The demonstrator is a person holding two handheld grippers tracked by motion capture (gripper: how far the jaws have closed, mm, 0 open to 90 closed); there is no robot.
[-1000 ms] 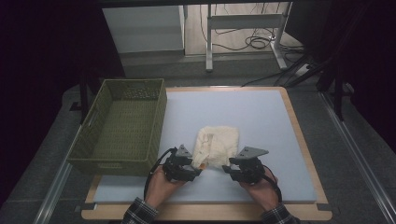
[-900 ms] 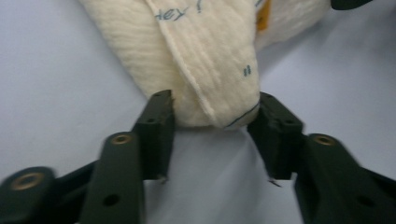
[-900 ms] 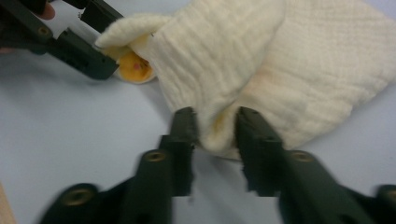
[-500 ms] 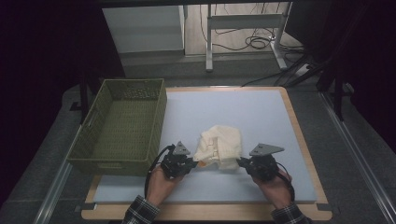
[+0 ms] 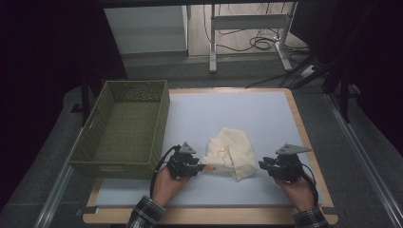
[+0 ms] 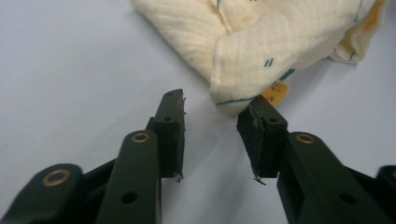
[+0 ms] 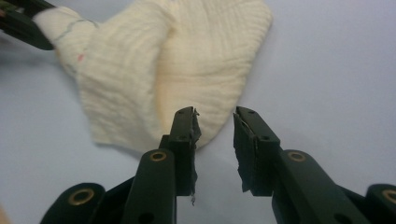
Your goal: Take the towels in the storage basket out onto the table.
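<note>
Cream cloth (image 5: 230,152), crumpled, on white mat (image 5: 237,109)

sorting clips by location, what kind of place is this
Probably a lab or workshop recording bench: a wood-edged table with a pale mat, a cream cloth beside a green basket, and cables on the floor behind.

The cloth (image 6: 261,42) is cut off by the upper edge in the left gripper view; its small prints cannot be read.

From above our side we look forward and down over the table (image 5: 266,114). Both gripper views sit low and close, sharing the cream cloth (image 6: 261,42) between them.
</note>
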